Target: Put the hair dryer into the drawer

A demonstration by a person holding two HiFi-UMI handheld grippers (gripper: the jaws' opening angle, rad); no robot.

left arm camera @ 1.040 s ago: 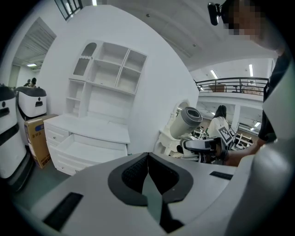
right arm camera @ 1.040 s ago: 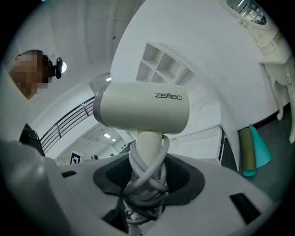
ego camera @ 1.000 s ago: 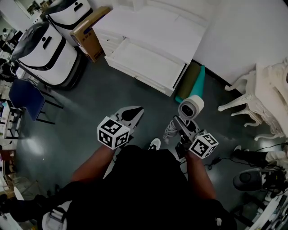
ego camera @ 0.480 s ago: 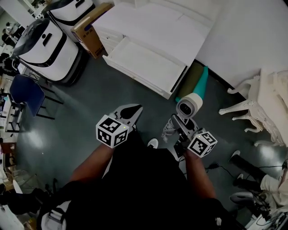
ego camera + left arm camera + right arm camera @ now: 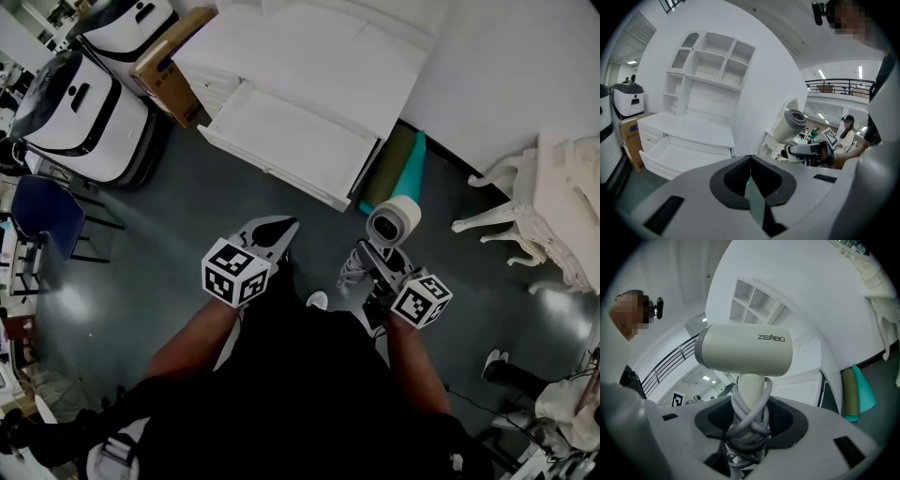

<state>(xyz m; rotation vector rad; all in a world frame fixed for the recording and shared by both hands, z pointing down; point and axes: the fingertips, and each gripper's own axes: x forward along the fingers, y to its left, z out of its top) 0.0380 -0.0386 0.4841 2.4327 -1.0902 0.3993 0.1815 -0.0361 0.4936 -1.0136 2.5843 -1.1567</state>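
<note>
The right gripper (image 5: 749, 420) has its jaws clamped on the handle of the cream hair dryer (image 5: 745, 352). The grey cord (image 5: 752, 427) wound round that handle is caught between the pads as well. The dryer's barrel sits crosswise just above the jaw tips, its brand lettering facing the gripper's camera. The left gripper (image 5: 750, 158) carries nothing, and its jaws are pressed together at the tips. In the head view both grippers are held out side by side over the dark floor (image 5: 169, 253), the left jaws a little apart from the right ones, and the dryer stands up past the right jaw tips. Ahead of both pairs of jaws, with bare floor between, the white drawer (image 5: 291, 141) stands pulled out of the white desk (image 5: 309, 56), so the hair dryer is well apart from it. From the left jaws the drawer lies ahead and to the left, below the desk's open white shelf unit (image 5: 712, 65). The dryer in the right jaws shows off to their right. Ahead and to the right of the right jaws, an olive roll (image 5: 849, 390) and a teal roll (image 5: 863, 392) lean at the wall just beside the drawer's end. A cardboard box (image 5: 169, 61) sits at the desk's far side, beyond the left jaws.
</note>
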